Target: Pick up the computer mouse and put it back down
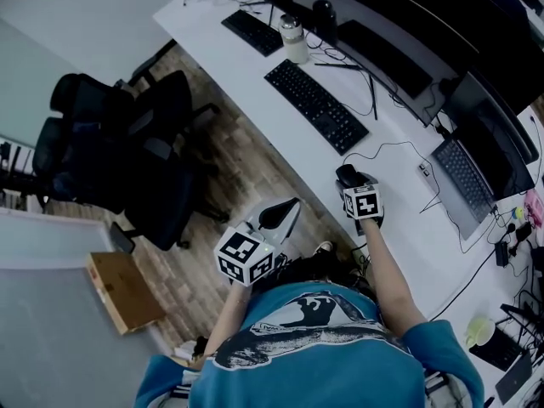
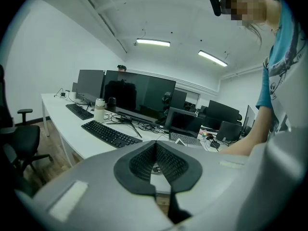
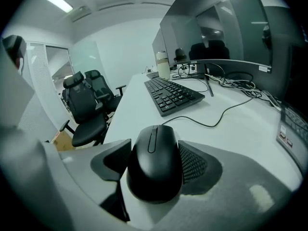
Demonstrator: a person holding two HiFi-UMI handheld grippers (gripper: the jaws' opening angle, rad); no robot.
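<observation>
The black computer mouse point(image 3: 154, 162) sits between the pads of my right gripper point(image 3: 155, 170), which press on both its sides low over the white desk point(image 3: 134, 114). I cannot tell whether the mouse touches the desk. In the head view the mouse point(image 1: 348, 175) shows just beyond the right gripper point(image 1: 353, 183) near the desk's front edge. My left gripper point(image 1: 285, 217) hangs off the desk over the wooden floor, with its jaws together and nothing between them. From the left gripper view, its dark pads point(image 2: 144, 161) meet in a V.
A black keyboard point(image 1: 316, 106) lies on the desk point(image 1: 255, 66) beyond the mouse, and a thin cable point(image 3: 216, 121) crosses between them. A white bottle point(image 1: 293, 41), monitors and a laptop point(image 1: 463, 177) stand farther back. Black office chairs point(image 1: 119, 151) and a cardboard box point(image 1: 123, 291) are on the floor at left.
</observation>
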